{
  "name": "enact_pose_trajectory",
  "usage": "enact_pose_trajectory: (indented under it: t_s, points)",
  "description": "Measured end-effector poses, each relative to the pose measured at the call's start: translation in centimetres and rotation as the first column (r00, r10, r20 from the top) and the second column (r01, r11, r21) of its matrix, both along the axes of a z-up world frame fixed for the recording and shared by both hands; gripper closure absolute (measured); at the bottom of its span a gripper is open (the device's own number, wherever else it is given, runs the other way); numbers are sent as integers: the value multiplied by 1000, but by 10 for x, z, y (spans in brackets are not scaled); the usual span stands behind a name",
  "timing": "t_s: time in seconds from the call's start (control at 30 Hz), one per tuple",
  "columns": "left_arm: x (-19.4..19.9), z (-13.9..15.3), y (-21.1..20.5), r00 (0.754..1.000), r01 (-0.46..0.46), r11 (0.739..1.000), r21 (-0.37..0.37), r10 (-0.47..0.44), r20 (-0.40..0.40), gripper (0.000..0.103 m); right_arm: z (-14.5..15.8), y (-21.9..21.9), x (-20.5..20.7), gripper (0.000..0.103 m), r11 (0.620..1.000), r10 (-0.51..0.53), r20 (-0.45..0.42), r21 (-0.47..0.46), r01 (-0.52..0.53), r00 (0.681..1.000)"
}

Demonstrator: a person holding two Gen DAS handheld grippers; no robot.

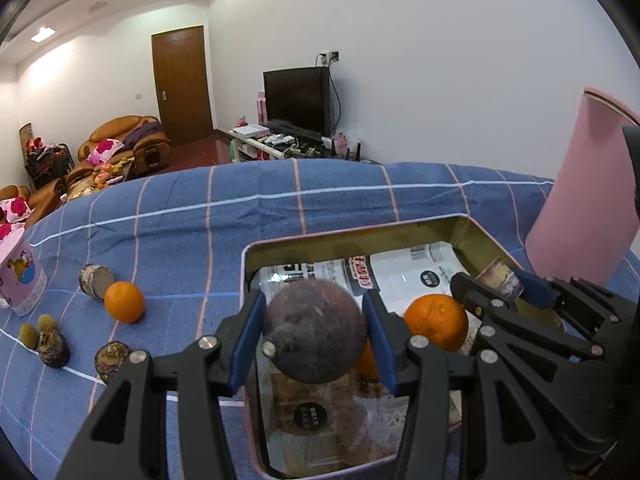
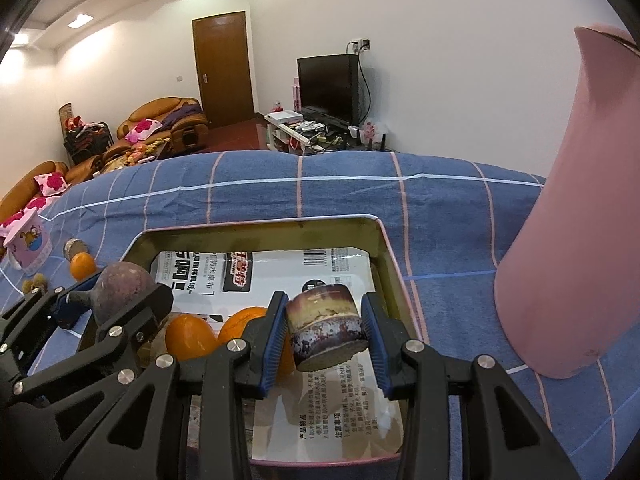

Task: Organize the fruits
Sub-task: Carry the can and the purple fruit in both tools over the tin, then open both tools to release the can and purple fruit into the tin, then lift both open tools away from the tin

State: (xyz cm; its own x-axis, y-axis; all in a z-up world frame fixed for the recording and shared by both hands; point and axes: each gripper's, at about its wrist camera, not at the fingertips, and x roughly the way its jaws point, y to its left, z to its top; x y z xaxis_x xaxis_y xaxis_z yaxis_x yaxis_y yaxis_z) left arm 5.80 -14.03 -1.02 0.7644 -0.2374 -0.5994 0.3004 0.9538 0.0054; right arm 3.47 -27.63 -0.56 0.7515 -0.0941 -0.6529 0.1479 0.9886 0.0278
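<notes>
My left gripper [image 1: 314, 304] is shut on a round dark purple fruit [image 1: 316, 332], held above the near left part of a metal tray [image 1: 360, 232]. My right gripper [image 2: 325, 304] is shut on a short brown cylinder-shaped fruit piece [image 2: 326, 328] above the tray's [image 2: 260, 224] right half. Each gripper shows in the other's view: the right gripper [image 1: 496, 280] at the right, the left gripper [image 2: 116, 296] at the left. Two oranges [image 2: 190, 334] lie in the tray between the grippers, one orange [image 1: 436, 322] partly behind the fingers.
On the blue checked cloth left of the tray lie a loose orange [image 1: 124, 302], several dark cut pieces [image 1: 96, 280] and small fuzzy fruits [image 1: 28, 334]. A pink cartoon cup [image 1: 22, 280] stands at the far left. A tall pink jug [image 2: 580, 220] stands right of the tray.
</notes>
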Motion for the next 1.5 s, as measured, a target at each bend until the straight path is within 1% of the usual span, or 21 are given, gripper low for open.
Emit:
enact_pose_trajectory:
  t_s: [0.07,0.13,0.2,0.3,0.33,0.37,0.4,0.43,0.47,0.5,0.57,0.63,0.73,0.83,0.93,1.03,1.1,1.13,1.17,1.27,1.5]
  points:
    - [-3,1,0,1000,0,1000,-1,0,21,51,0,-1,1,63,1000,6,4,12,-6,1000]
    - [-6,3,0,999,-1,1000,1,1,41,48,0,-6,2,63,999,13,5,47,-13,1000]
    - [-9,5,1,998,-19,1000,7,19,65,37,-2,-12,1,63,997,3,-1,78,-3,1000]
    - [-16,9,6,991,-55,998,13,53,119,25,-2,-15,1,62,994,4,1,107,-4,1000]
    - [-18,10,8,988,-68,998,13,65,138,23,-2,-14,2,59,994,6,3,110,-7,1000]
    - [-20,11,11,985,-80,997,14,77,152,18,-1,-14,1,55,994,7,7,108,-8,1000]
    - [-21,12,14,981,-98,995,11,95,168,12,-1,-13,1,53,994,10,15,107,-12,1000]
    - [-22,14,19,977,-115,993,1,113,179,8,1,-12,-1,50,994,11,24,106,-13,1000]
    - [-22,15,23,974,-126,992,-12,126,186,1,2,-13,-2,50,994,13,31,110,-16,999]
    - [-23,15,28,972,-131,991,-27,134,192,0,3,-14,-4,49,992,17,43,121,-22,999]
    - [-24,18,34,970,-127,991,-51,135,201,0,5,-14,-7,37,990,22,59,140,-30,998]
    - [-26,20,36,967,-126,991,-52,134,215,0,7,-12,-11,35,991,20,81,134,-30,997]
    - [-34,22,39,956,-135,990,-36,140,257,0,12,-5,-14,34,995,21,111,91,-31,994]
    - [-38,22,43,949,-145,989,-22,145,280,0,19,1,-19,34,999,11,151,42,-18,989]
    - [-41,22,47,941,-163,986,-21,162,297,0,24,3,-27,33,1000,-25,203,12,23,979]
    - [-41,21,52,939,-177,984,-25,176,295,0,28,7,-34,33,998,-57,261,-22,65,964]
    - [-40,22,55,939,-182,983,-34,184,291,0,29,6,-37,30,996,-70,280,-25,80,957]
    - [-41,22,57,938,-184,982,-40,188,291,0,29,5,-38,27,996,-77,282,-18,85,956]
    - [-41,21,57,937,-185,982,-43,190,292,0,28,5,-38,26,996,-84,284,-8,90,955]
    - [-42,21,58,937,-186,982,-43,190,291,0,29,2,-40,26,996,-93,291,10,94,952]
    - [-47,20,61,942,-166,986,-33,168,290,0,31,6,-50,26,993,-111,322,-12,121,940]
